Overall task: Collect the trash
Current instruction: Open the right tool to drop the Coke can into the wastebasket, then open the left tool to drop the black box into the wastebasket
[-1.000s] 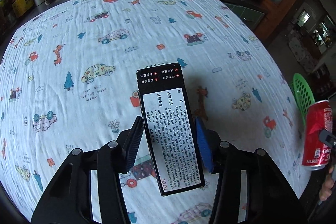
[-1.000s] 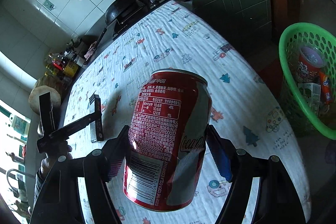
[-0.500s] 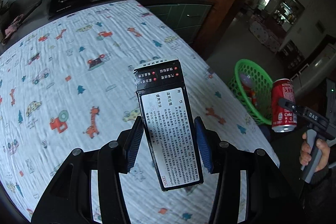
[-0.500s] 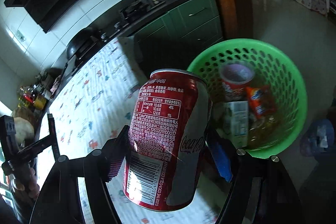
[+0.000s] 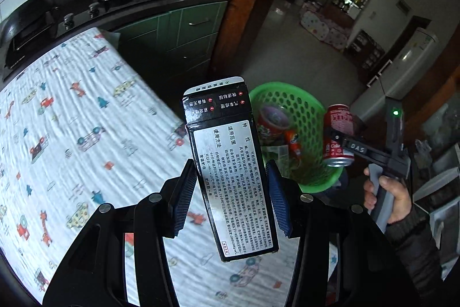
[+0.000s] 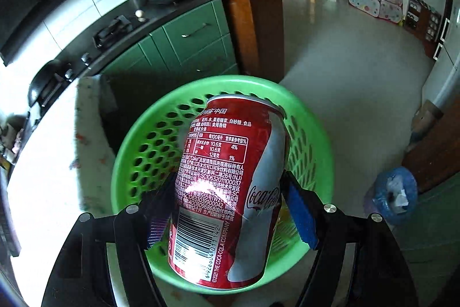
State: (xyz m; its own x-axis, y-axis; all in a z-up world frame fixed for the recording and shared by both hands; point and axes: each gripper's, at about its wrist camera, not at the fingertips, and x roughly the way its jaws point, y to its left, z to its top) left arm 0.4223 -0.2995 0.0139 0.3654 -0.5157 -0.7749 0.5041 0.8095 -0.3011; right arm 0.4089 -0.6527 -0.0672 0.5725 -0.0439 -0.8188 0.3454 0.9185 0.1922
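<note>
My right gripper pinches the red cola can across its waist, long axis running away along my fingers, and the can hangs directly over the open mouth of the green basket. My left gripper clamps the black box near its lower half, its length pointing far toward the same basket, which lies ahead and to the right past the table edge. I judge my right hand the nearer one.
</note>
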